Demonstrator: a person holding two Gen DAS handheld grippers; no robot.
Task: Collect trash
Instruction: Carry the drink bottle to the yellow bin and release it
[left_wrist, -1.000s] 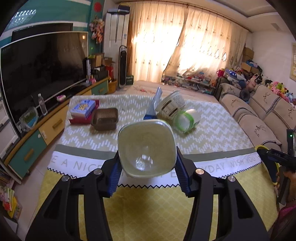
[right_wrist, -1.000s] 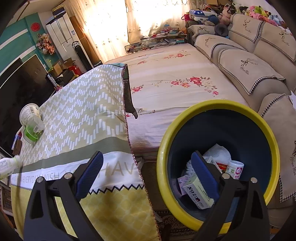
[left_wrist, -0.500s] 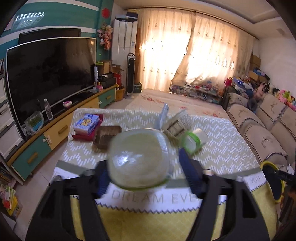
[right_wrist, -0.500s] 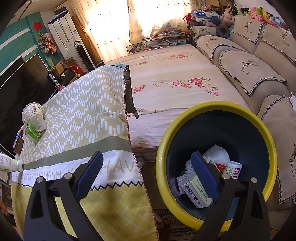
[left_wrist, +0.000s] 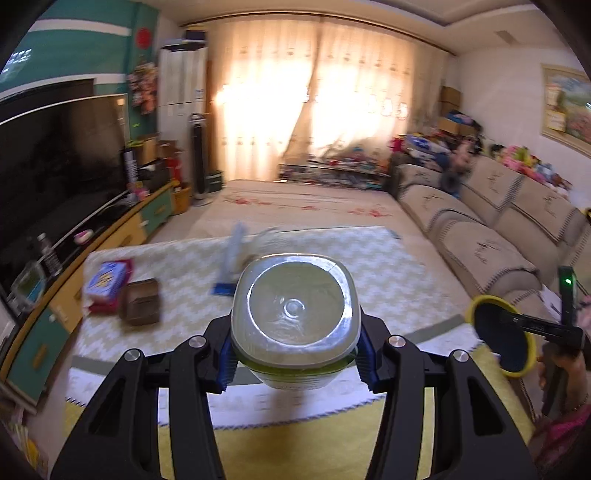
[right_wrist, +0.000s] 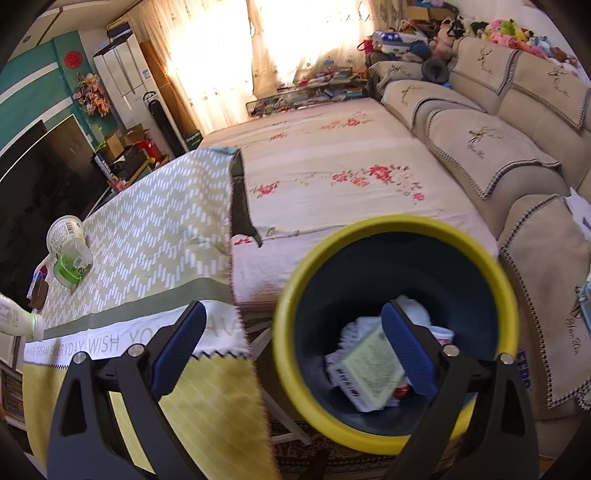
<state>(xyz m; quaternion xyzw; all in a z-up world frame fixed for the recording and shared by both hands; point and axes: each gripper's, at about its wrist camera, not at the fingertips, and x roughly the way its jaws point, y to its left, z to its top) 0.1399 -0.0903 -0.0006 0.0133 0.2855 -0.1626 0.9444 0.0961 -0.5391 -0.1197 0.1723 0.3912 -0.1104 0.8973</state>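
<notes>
Left hand-held gripper (left_wrist: 295, 356) pinches a squarish clear plastic bottle (left_wrist: 295, 314) — right hand-held gripper (right_wrist: 291, 349) grips the round yellow-rimmed bin (right_wrist: 391, 229) wall, beside the tabletop (right_wrist: 147, 236).

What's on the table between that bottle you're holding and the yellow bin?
Nothing: in the right wrist view, only bare tablecloth separates the bottle from the bin.

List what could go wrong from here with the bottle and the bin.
1. The left gripper holds the bottle only near one end, base pointing forward; it could slip out.
2. The bin hangs from one jaw of the right gripper hooked inside its rim, so it may tip.
3. A carton already lies in the bin.
</notes>
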